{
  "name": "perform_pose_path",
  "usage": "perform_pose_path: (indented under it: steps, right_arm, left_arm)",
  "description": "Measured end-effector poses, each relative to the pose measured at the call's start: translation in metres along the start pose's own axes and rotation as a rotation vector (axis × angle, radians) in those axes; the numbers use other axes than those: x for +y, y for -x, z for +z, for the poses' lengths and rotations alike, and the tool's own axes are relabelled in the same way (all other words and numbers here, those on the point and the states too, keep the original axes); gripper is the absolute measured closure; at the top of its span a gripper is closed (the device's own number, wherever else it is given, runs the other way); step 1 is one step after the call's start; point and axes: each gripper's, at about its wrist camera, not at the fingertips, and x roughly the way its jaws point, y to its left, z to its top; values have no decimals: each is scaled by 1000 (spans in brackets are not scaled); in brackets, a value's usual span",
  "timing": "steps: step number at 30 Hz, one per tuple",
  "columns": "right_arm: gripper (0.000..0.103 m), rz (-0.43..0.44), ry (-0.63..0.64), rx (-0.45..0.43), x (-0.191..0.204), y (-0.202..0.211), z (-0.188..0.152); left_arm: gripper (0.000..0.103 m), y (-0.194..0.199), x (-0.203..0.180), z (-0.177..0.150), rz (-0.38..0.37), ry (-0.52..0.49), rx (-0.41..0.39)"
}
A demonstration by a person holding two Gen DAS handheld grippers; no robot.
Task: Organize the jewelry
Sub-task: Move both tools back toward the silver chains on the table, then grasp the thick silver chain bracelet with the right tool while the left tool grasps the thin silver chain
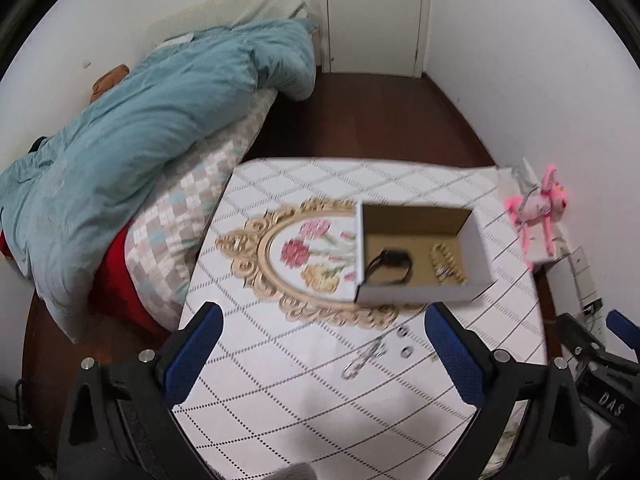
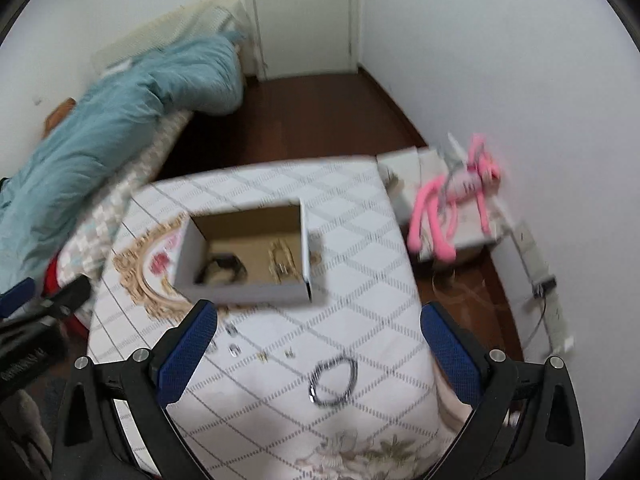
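An open white cardboard box [image 1: 478, 240] [image 2: 248, 290] stands on the table. Inside lie a black watch [image 1: 390, 266] [image 2: 222, 268] and a gold bracelet [image 1: 446, 264] [image 2: 282, 264]. In front of the box, on the cloth, lie a silver chain [image 1: 364, 356], two small rings [image 1: 404, 342] [image 2: 233, 340] and small earrings [image 2: 276, 354]. A dark beaded bracelet [image 2: 334, 380] lies between the fingers of my right gripper [image 2: 318, 354], which is open and empty above the table. My left gripper [image 1: 324, 346] is open and empty too, above the chain and rings.
The table carries a white diamond-pattern cloth [image 1: 320, 420] with a floral oval print [image 1: 296, 256]. A bed with a teal duvet [image 1: 140, 128] stands to the left. A pink plush toy [image 2: 460, 196] lies on white boxes at the right, by the wall. A door [image 1: 376, 12] is at the back.
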Motion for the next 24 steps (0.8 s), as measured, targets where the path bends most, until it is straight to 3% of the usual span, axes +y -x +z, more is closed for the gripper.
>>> perform_pose_path:
  steps: [4,10,16,21,22,24]
  right_arm:
    - [1,-31,-55,110,-21,-48,-31]
    - [9,-45,-117,233,-43,-105,-67]
    - [23,-56,-121,287,-46,-136,-88]
    - [39,-55,-119,286,-45,-147,-93]
    - [42,-61,-114,282,-45,-147,-91]
    - [45,-70,-108,270,-44,-148,-89]
  left_arm:
    - [0,-36,11,-29,29,2,74]
    - [1,-102,16,-68,7,-21,230]
    - [5,-136,-4,-79,-69,-103,282]
    - [7,-151,-31,-75,-87,-188,273]
    - [17,-154,-36,-74,-93,-206,274]
    - [22,-156,-41,-70,-105,-213,264]
